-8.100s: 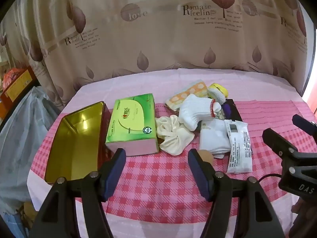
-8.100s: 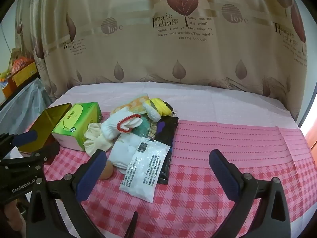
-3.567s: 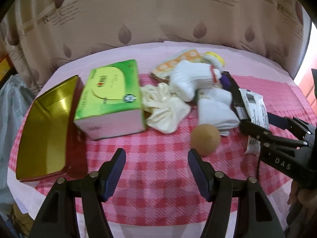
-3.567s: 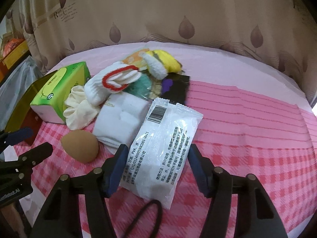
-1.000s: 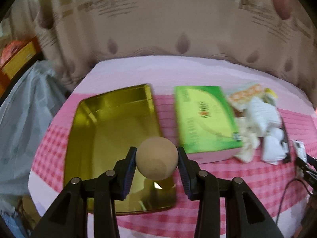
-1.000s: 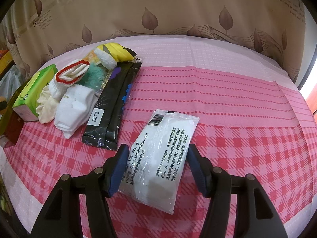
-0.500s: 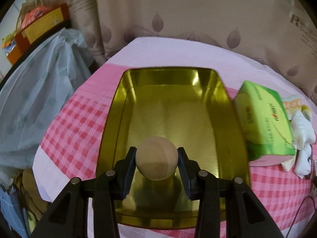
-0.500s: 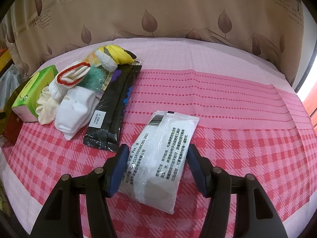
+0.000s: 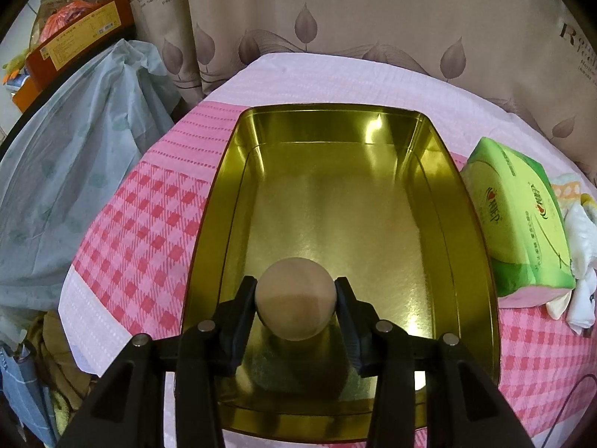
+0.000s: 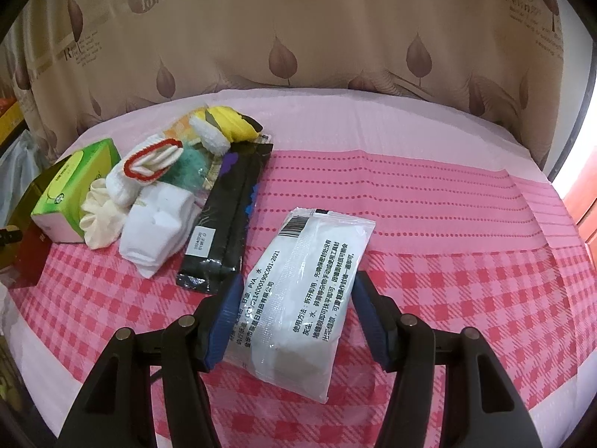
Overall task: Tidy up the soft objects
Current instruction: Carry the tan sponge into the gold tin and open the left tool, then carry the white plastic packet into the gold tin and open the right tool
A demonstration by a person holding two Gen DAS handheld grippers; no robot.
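Observation:
My left gripper (image 9: 296, 300) is shut on a beige egg-shaped sponge (image 9: 294, 293), pads pressed on both its sides. It hangs just above the near end of the open gold tin (image 9: 475, 224), whose shiny floor is bare. In the right wrist view my right gripper (image 10: 294, 315) is shut on a white sealed packet (image 10: 309, 280) with a barcode and printed text. The packet sits low over the pink checked cloth, to the right of the pile.
A green tissue box (image 9: 518, 224) stands right of the tin. Beside it lie a cream scrunchie (image 10: 99, 224), white socks (image 10: 156, 220), a black packet (image 10: 227, 220) and a yellow item (image 10: 233, 123). A pale plastic bag (image 9: 74, 156) hangs off the table's left; curtain behind.
The left gripper has carried the sponge leftward and down, from the tin's near right corner to over its near end. The right gripper and its packet have stayed put.

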